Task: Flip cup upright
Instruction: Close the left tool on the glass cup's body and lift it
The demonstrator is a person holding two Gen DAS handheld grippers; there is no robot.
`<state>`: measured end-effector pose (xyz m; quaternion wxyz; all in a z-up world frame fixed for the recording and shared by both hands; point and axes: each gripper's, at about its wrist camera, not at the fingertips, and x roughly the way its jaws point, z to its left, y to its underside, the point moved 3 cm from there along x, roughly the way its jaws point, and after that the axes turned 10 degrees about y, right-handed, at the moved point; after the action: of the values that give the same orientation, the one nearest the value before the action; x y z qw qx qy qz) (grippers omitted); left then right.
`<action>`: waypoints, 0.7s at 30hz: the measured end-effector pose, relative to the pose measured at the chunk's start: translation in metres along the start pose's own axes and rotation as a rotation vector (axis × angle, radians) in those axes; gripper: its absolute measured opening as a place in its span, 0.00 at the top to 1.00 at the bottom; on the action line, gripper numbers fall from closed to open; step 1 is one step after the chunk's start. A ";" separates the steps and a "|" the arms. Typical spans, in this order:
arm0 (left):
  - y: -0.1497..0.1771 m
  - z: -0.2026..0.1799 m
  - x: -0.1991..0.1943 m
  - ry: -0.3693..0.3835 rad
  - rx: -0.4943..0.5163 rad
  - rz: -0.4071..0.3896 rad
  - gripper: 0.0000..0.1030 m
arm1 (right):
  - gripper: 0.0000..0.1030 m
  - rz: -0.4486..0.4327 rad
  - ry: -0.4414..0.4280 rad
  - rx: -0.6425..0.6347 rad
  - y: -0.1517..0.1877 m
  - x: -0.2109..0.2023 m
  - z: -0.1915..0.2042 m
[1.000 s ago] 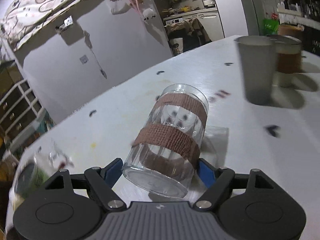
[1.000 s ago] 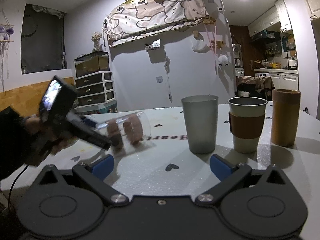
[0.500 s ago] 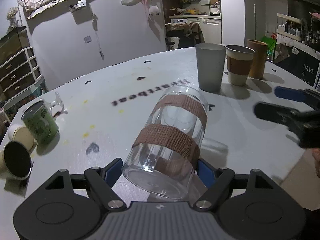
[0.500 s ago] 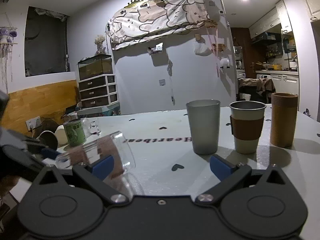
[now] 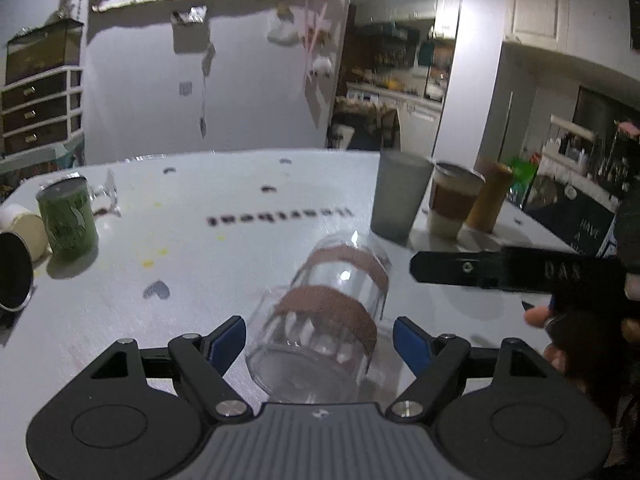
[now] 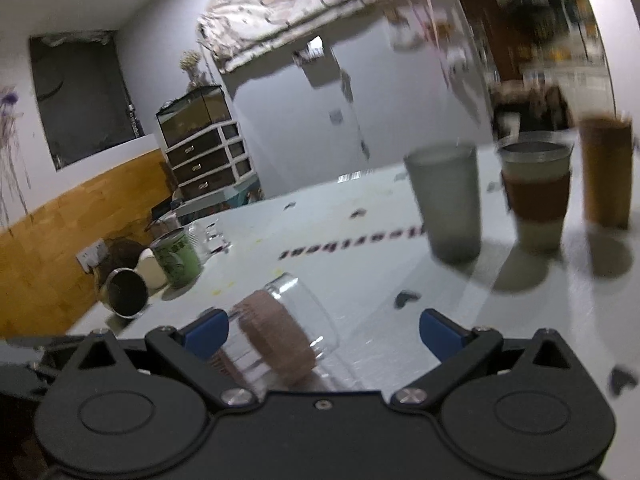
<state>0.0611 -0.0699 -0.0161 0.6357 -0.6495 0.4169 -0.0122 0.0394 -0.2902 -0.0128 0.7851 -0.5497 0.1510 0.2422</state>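
Note:
A clear glass cup (image 5: 324,320) with two brown bands lies on its side on the white table (image 5: 224,264). It lies between the open fingers of my left gripper (image 5: 320,340), with gaps on both sides, so the pads do not touch it. In the right wrist view the same cup (image 6: 280,340) lies near the left finger of my right gripper (image 6: 324,332), which is open and empty. The right gripper's arm shows in the left wrist view (image 5: 520,272), to the right of the cup.
A grey tumbler (image 5: 400,196), a sleeved cup (image 5: 452,204) and a brown cylinder (image 5: 488,196) stand at the far right. A green can (image 5: 68,216), a cream cup (image 5: 24,232) and a tipped metal cup (image 5: 12,276) are at the left edge.
My left gripper has opened and let go of the glass, which now lies on the table. My right gripper has moved in close over the glass from the right.

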 end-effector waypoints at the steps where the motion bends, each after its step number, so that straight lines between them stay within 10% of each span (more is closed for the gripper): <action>1: 0.000 0.001 -0.002 0.002 0.003 -0.006 0.22 | 0.00 0.044 -0.025 0.052 -0.002 0.005 -0.001; 8: 0.007 0.010 -0.001 0.043 -0.010 0.000 0.37 | 0.01 0.311 -0.135 0.390 0.002 0.052 -0.007; 21: 0.018 0.016 -0.002 0.052 0.003 0.005 0.39 | 0.23 0.384 -0.127 0.563 0.008 0.090 -0.005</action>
<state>0.0594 -0.0530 -0.0330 0.6255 -0.6471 0.4350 -0.0283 0.1107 -0.2736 -0.0660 0.8540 -0.2568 0.2636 0.3678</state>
